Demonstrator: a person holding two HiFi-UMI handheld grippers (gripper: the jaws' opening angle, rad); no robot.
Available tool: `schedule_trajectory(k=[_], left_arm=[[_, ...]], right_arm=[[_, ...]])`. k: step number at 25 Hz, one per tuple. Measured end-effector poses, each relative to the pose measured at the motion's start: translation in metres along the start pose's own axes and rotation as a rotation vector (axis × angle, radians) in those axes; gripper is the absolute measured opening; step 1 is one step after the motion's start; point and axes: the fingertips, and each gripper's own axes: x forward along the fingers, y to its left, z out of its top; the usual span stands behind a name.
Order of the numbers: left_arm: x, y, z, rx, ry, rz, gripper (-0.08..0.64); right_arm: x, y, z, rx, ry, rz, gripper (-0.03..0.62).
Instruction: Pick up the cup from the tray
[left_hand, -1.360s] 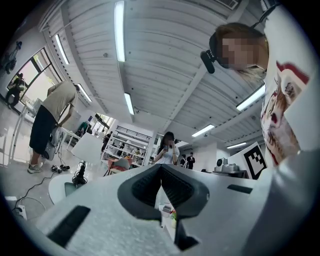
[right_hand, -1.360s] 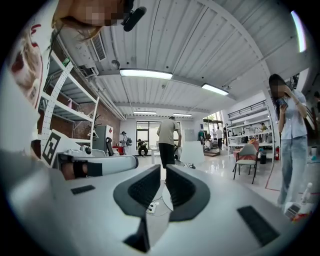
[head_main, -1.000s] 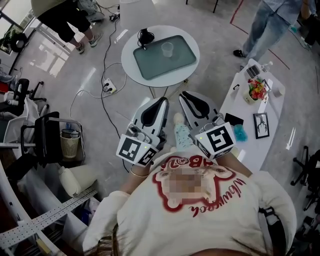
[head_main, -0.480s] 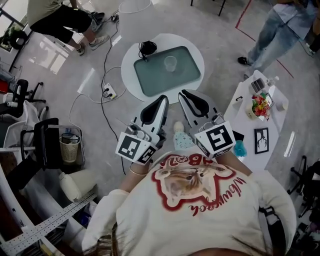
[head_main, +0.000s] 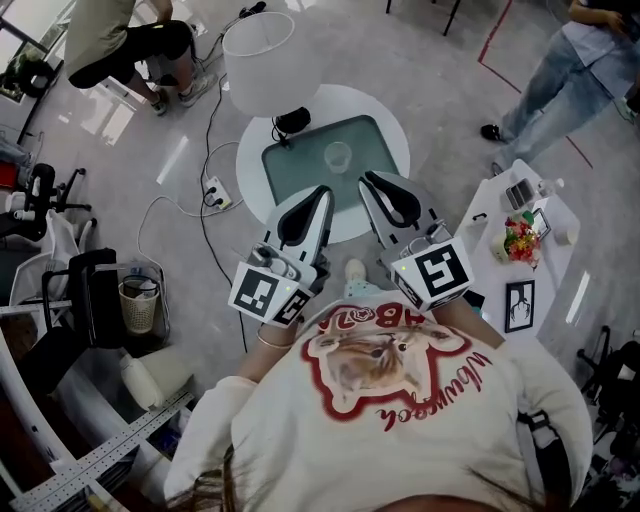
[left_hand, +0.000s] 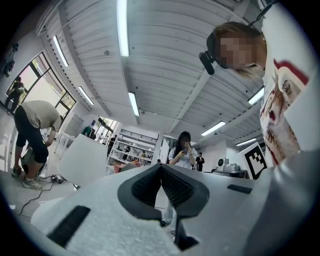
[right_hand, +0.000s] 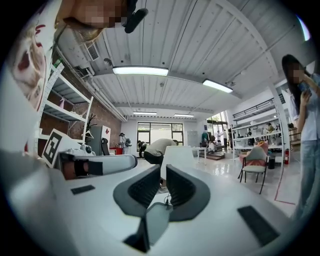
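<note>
In the head view, the cup (head_main: 338, 157) stands upright near the middle of the tray (head_main: 290, 165), so its long axis is vertical. The tray lies on a round table (head_main: 250, 160). The left gripper (head_main: 320, 193) and the right gripper (head_main: 373, 181) are side by side over the near edge of the tray and point toward its far side. The cup is ahead of both, on the line between them. Neither gripper is clearly nearer, though the right tip reaches a little further into the tray.

In the left gripper view, the pads (left_hand: 175, 187) meet at the tip and nothing is between them. This view looks across the room and shows neither the tray nor the cup.

In the right gripper view, the pads (right_hand: 182, 187) are also together, with only a thin slit and nothing inside. The tray is again not visible. A grasp would probably need one gripper to open first and to point lower.
</note>
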Motion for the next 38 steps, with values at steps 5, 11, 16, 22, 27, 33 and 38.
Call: schedule_trajectory(k=[5,11,16,22,27,33,38], left_arm=[[0.021,0.017,0.001,0.004,-0.005,0.014,0.014],[0.04,0.026,-0.004,0.0,-0.01,0.024,0.014],[0.047,0.033,-0.01,0.003,0.002,0.029,0.014],[0.049,0.04,-0.01,0.0,0.015,0.032,0.014],[0.047,0.051,-0.009,-0.006,0.03,0.039,0.014],[0.037,0.068,-0.019,-0.022,0.064,0.056,0.014],[0.035,0.076,-0.027,-0.034,0.082,0.056,0.014]], right_arm=[[0.017,-0.021,0.0,0.004,0.003,0.007,0.051],[0.027,-0.04,-0.003,0.001,0.008,0.012,0.051],[0.033,-0.048,-0.007,0.005,0.023,-0.001,0.051],[0.04,-0.05,-0.012,0.023,0.053,-0.026,0.051],[0.047,-0.049,-0.018,0.034,0.077,-0.039,0.051],[0.059,-0.045,-0.035,0.048,0.107,-0.034,0.052],[0.065,-0.044,-0.058,0.071,0.154,-0.047,0.06]])
